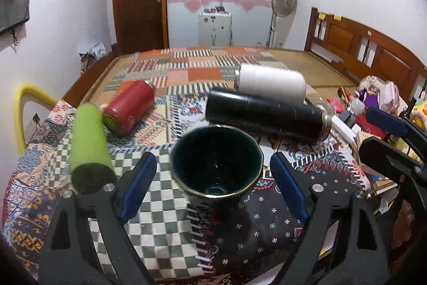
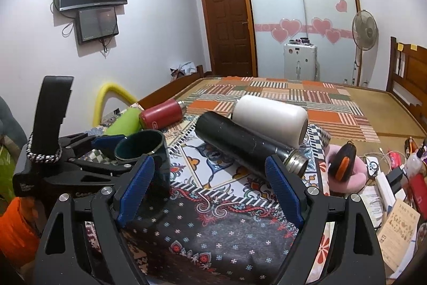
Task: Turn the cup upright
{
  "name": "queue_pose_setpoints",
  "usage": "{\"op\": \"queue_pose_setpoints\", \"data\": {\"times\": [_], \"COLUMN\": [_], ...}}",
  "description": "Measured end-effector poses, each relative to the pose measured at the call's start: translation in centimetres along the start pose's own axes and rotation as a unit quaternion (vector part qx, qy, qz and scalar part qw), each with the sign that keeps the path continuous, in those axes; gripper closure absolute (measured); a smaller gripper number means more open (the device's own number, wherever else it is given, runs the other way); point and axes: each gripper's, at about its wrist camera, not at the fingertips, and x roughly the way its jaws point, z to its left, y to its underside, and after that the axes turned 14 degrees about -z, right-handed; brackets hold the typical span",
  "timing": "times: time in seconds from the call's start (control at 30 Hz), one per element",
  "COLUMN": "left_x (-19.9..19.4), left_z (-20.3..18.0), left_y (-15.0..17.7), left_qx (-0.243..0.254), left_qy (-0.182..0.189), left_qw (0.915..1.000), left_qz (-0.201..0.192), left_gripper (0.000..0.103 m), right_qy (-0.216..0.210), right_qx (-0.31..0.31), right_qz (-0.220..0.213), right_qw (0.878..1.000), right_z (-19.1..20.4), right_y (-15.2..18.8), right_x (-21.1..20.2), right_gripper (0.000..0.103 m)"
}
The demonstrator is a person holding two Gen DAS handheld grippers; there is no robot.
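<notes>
Dark green cup, gold rim, upright

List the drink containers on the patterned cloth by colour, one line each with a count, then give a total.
Green bottle: 1
Red bottle: 1
White bottle: 1
Black flask: 1
Dark green cup: 1
Total: 5

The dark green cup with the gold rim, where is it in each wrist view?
Left wrist: dark green gold-rimmed cup centre, between the open left gripper fingers.
Right wrist: cup left of centre, beside that gripper.
Shared landmark: long black flask lying behind it.
</notes>
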Motion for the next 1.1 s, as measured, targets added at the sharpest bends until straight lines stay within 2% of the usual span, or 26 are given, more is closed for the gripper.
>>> {"op": "queue_pose_setpoints", "data": {"times": [0.2, 0.3, 0.6, 0.8, 1.07, 1.1], "left_x": [-5.0, -8.0, -15.0, -18.4, -20.9, -21.1], "left_z": [0.3, 0.3, 0.4, 0.4, 0.4, 0.4], "left_y": [-1.5, -2.2, -3.3, -3.2, -2.8, -2.7], "left_qx": [0.001, 0.004, -0.004, -0.012, -0.012, -0.012], "left_qy": [-0.019, -0.03, -0.046, -0.044, -0.053, -0.054], "left_qw": [0.9977, 0.994, 0.9803, 0.9734, 0.9669, 0.9663], "left_qz": [-0.066, -0.105, -0.192, -0.225, -0.249, -0.251], "left_gripper": [0.015, 0.015, 0.015, 0.014, 0.006, 0.006], "right_qy": [-0.001, 0.0, 0.007, 0.016, 0.02, 0.021], "right_qx": [-0.001, -0.004, -0.018, -0.028, -0.035, -0.036], "right_qz": [-0.03, -0.051, -0.118, -0.157, -0.178, -0.179], "right_qw": [1.0, 0.999, 0.993, 0.987, 0.983, 0.983], "right_z": [1.3, 2.2, 5.7, 7.3, 8.6, 8.7], "right_y": [-1.5, -2.4, -4.2, -4.8, -4.8, -4.7], "right_x": [-1.8, -3.0, -6.8, -8.9, -9.9, -10.0], "right_gripper": [0.02, 0.02, 0.019, 0.019, 0.012, 0.009]}}
